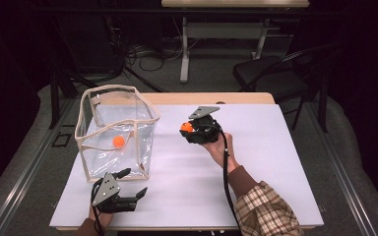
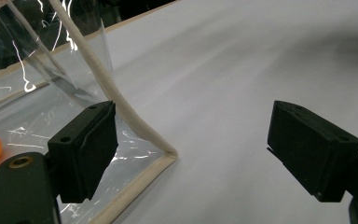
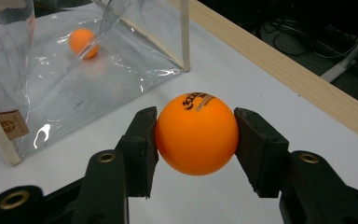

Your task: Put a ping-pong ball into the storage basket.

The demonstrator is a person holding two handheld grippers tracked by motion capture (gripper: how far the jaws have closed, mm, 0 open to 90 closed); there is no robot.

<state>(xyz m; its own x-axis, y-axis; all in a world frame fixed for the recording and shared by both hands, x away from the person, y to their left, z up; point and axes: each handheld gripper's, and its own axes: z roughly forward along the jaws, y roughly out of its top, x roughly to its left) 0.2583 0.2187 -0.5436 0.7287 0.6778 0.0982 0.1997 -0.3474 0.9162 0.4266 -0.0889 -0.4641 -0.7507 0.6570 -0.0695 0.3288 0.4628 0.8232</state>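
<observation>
An orange ping-pong ball [image 3: 196, 133] sits pressed between both pads of my right gripper [image 3: 196, 140], which is shut on it. From above, that gripper [image 1: 189, 129] is held over the middle of the white table top with the held ball [image 1: 186, 127] at its left end. A clear plastic bag [image 1: 115, 130] with cream trim stands open at the left, and a second orange ball [image 1: 118, 142] lies inside it; that ball [image 3: 83, 42] shows through the plastic. My left gripper [image 1: 134, 184] rests open by the bag's near corner [image 2: 165, 156], its jaws wide apart around nothing.
The white table top [image 1: 266, 162] has free room to the right and front. A wooden edge [image 1: 202, 98] runs along the far side. Beyond it stand a dark chair [image 1: 275, 73] and a desk frame [image 1: 184, 44] with cables on the floor.
</observation>
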